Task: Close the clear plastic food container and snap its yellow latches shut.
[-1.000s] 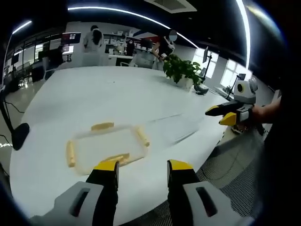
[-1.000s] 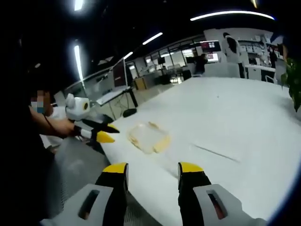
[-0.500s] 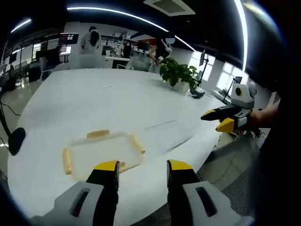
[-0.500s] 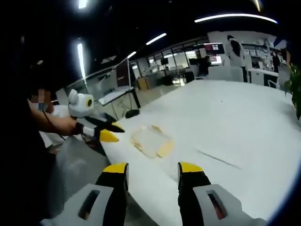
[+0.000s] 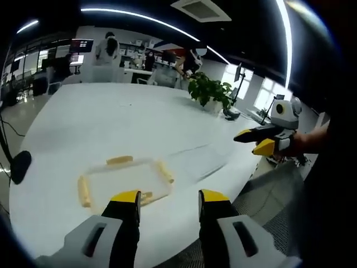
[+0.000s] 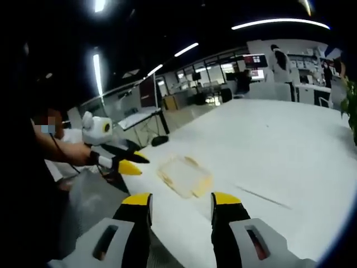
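Observation:
A clear plastic food container with yellow latches lies flat on the white table, near its front edge. In the left gripper view my left gripper hangs open just in front of the container, above the table edge. My right gripper enters that view from the right, held by a hand, its jaws apart. In the right gripper view the container lies ahead, my right gripper is open and short of it, and the left gripper reaches in from the left.
A potted green plant stands at the table's far right. A thin clear sheet lies right of the container. A dark microphone-like object sits at the left edge. People and desks fill the background.
Both views shifted slightly with the hands. The container sits where it was; both grippers stay open and hold nothing.

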Action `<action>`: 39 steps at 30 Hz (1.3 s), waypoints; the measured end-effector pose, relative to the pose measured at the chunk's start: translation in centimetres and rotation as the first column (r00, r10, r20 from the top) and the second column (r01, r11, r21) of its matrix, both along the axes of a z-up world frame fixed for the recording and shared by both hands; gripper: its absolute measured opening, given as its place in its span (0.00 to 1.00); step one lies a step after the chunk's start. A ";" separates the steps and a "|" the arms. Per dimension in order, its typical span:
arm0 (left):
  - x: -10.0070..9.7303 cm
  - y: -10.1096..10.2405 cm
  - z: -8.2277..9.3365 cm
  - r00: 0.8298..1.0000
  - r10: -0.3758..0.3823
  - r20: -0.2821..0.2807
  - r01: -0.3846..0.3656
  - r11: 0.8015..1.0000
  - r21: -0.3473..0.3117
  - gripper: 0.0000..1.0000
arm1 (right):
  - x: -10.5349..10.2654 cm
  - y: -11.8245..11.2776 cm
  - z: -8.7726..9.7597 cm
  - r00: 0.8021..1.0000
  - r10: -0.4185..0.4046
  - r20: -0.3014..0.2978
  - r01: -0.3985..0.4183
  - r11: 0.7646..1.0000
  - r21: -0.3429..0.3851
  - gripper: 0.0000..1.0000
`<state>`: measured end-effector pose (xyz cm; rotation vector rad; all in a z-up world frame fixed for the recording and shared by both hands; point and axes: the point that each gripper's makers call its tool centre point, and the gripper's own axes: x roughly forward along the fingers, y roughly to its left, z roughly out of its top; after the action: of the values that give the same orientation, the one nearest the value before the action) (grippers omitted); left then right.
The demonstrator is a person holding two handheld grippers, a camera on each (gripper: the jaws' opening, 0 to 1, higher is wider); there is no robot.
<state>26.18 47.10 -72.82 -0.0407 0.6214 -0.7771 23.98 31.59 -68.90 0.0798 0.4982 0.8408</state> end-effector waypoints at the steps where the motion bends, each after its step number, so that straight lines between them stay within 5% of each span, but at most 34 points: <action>1: 0.0 0.2 -0.1 1.000 -0.006 0.003 0.006 1.000 0.007 0.41 | 0.1 0.2 0.0 1.000 0.004 0.000 -0.004 1.000 -0.004 0.42; 39: 3.6 5.7 -2.4 0.983 -0.180 -0.024 0.181 0.981 0.072 0.41 | 3.6 5.6 -2.0 1.000 0.022 0.000 -0.022 0.992 -0.124 0.43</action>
<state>29.76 52.77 -75.20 0.0784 0.6763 -0.9295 27.59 37.24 -70.93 -0.0405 0.5502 0.8297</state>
